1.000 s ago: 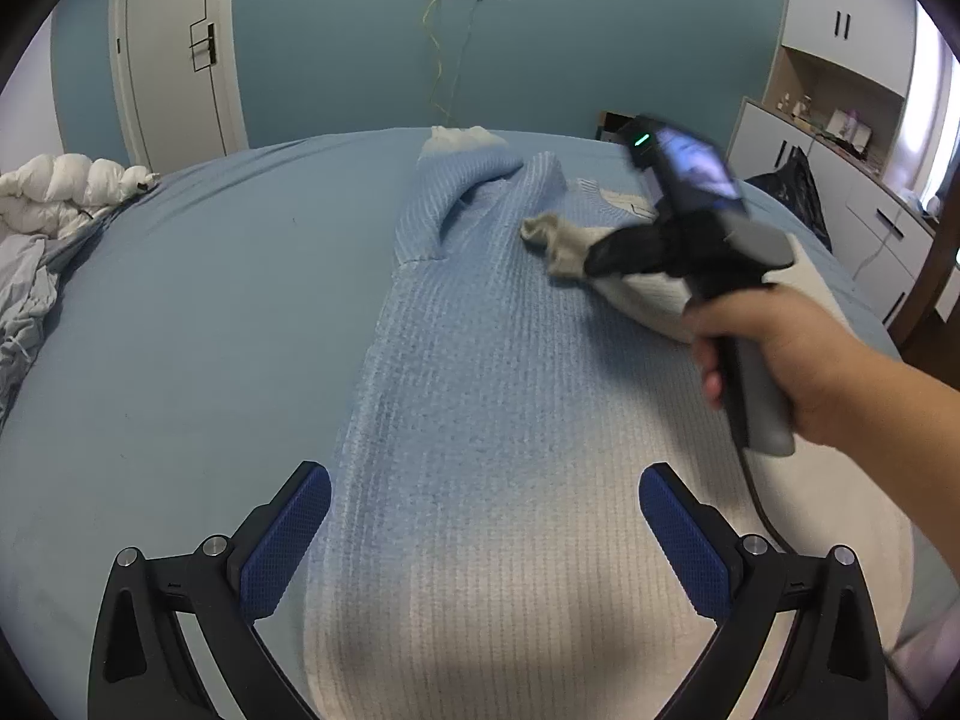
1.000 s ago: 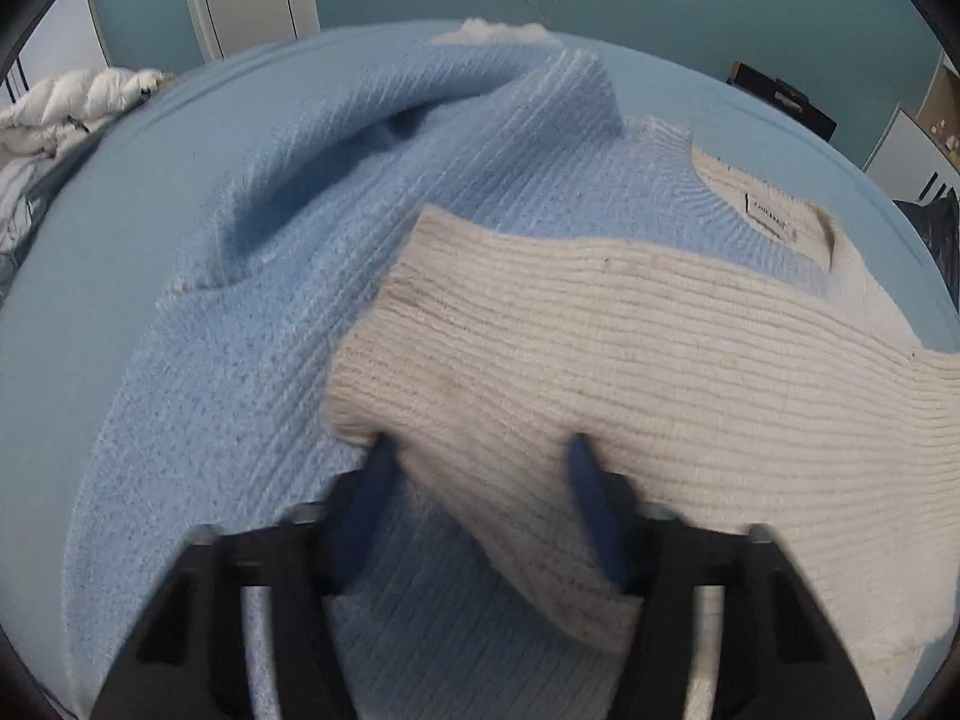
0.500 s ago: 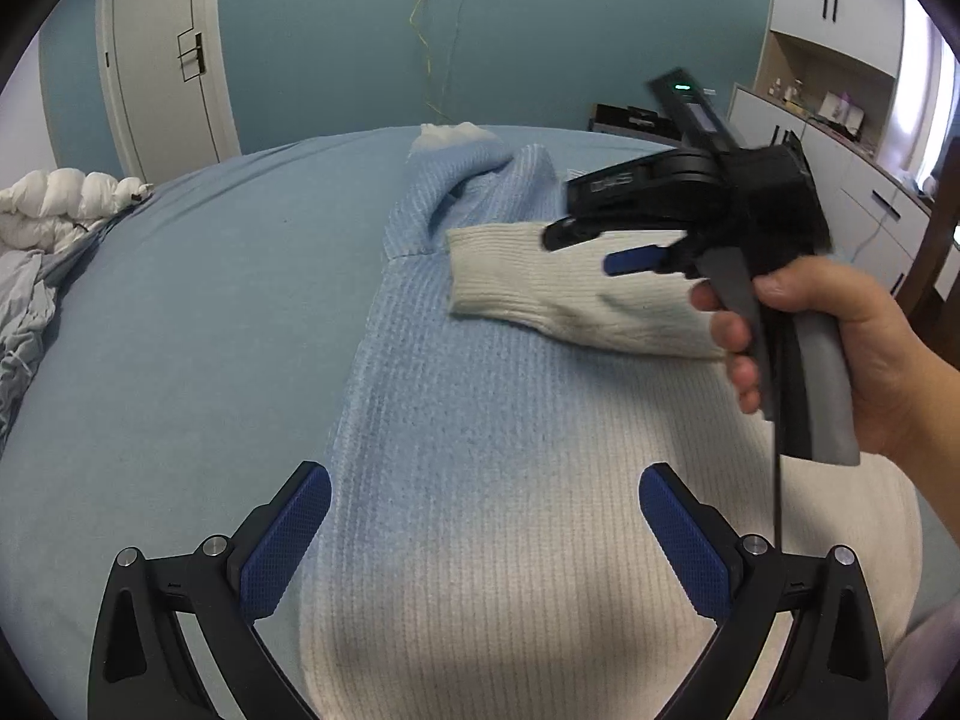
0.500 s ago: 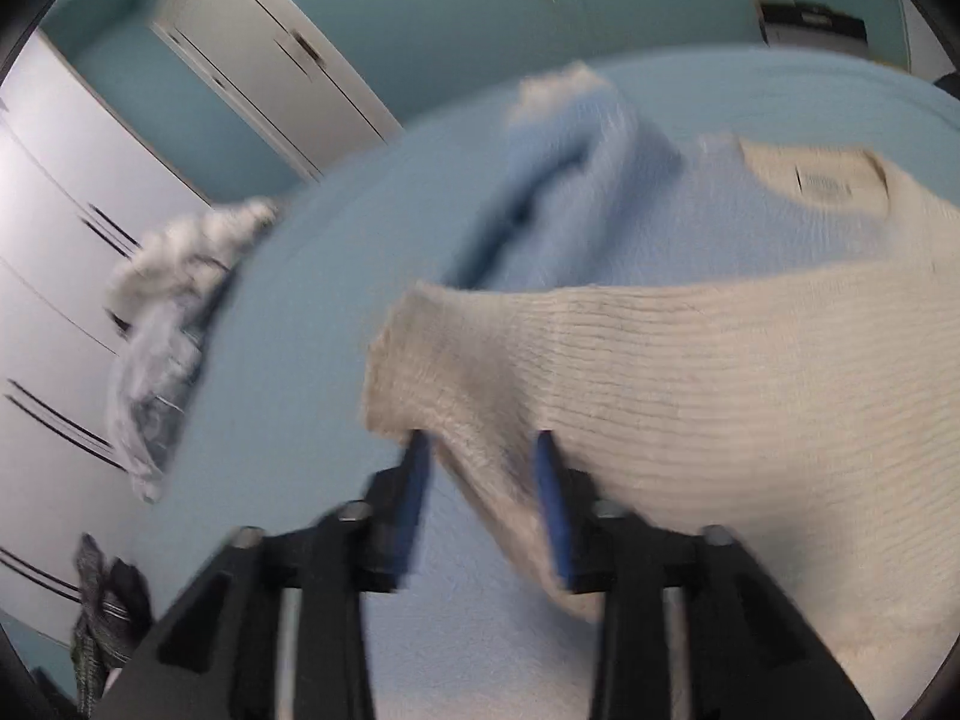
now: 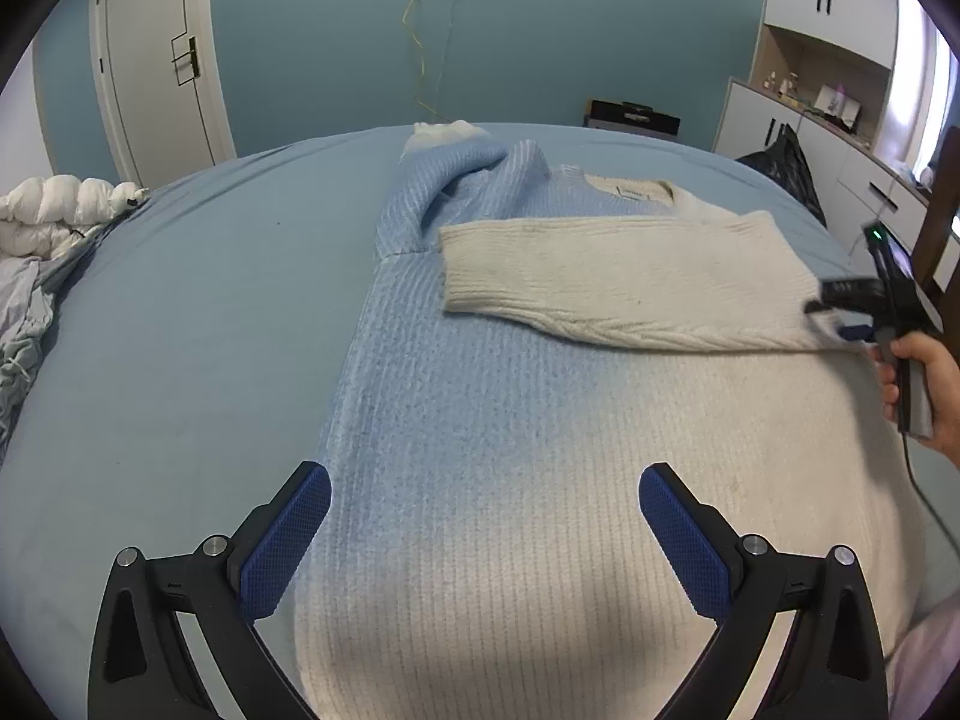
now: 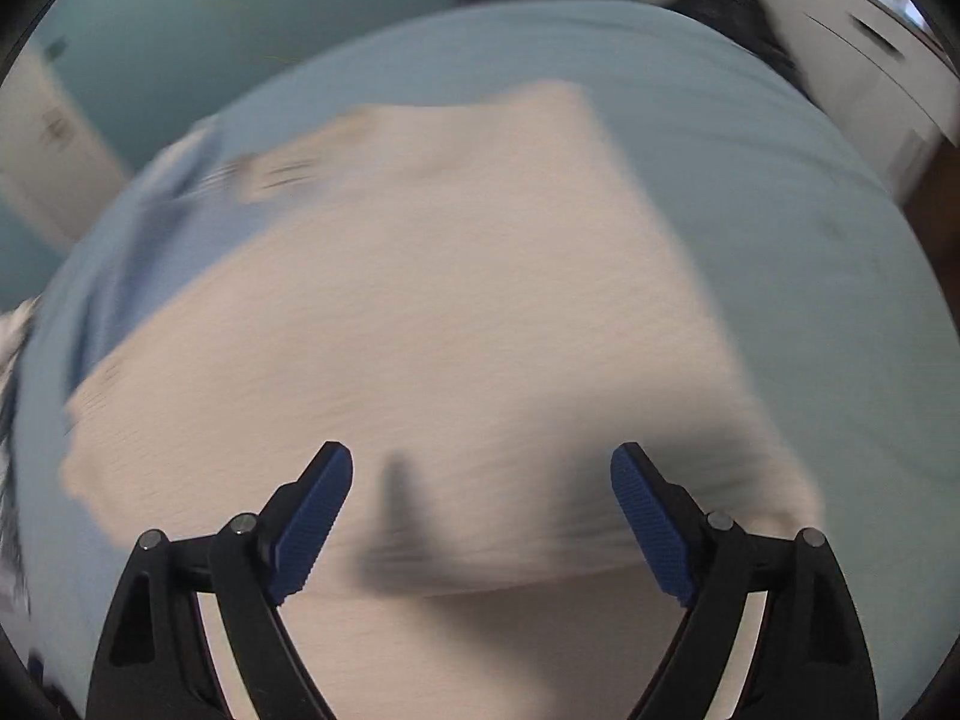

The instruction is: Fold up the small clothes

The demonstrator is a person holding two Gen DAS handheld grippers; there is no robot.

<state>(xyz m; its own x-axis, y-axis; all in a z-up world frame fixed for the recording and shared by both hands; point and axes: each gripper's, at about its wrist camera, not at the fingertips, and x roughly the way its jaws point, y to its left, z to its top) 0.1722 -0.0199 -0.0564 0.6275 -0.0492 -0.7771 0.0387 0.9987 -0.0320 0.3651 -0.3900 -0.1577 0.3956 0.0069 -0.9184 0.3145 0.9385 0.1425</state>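
Note:
A ribbed sweater [image 5: 480, 420], blue on its left half and cream on its right, lies flat on the blue bed [image 5: 198, 330]. Its cream sleeve [image 5: 600, 282] is folded across the chest, cuff pointing left; the blue sleeve [image 5: 444, 180] lies bunched near the collar. My left gripper [image 5: 483, 504] hovers open over the hem. My right gripper [image 6: 480, 498] is over the cream side of the sweater [image 6: 420, 330] in a blurred view. Its jaws are opening, with nothing between them. In the left wrist view the right gripper [image 5: 840, 321] is at the sweater's right edge, held by a hand [image 5: 930, 384].
A white quilt and grey cloth [image 5: 54, 222] are heaped at the bed's left edge. A door [image 5: 156, 60] stands at the back left, white cabinets [image 5: 840, 90] at the right. A black bag [image 5: 780, 174] sits beside the bed's far right corner.
My right gripper let go of the cream sleeve's cuff, which now lies flat across the chest. It then swung right to the sweater's edge and rolled. The left gripper stayed put.

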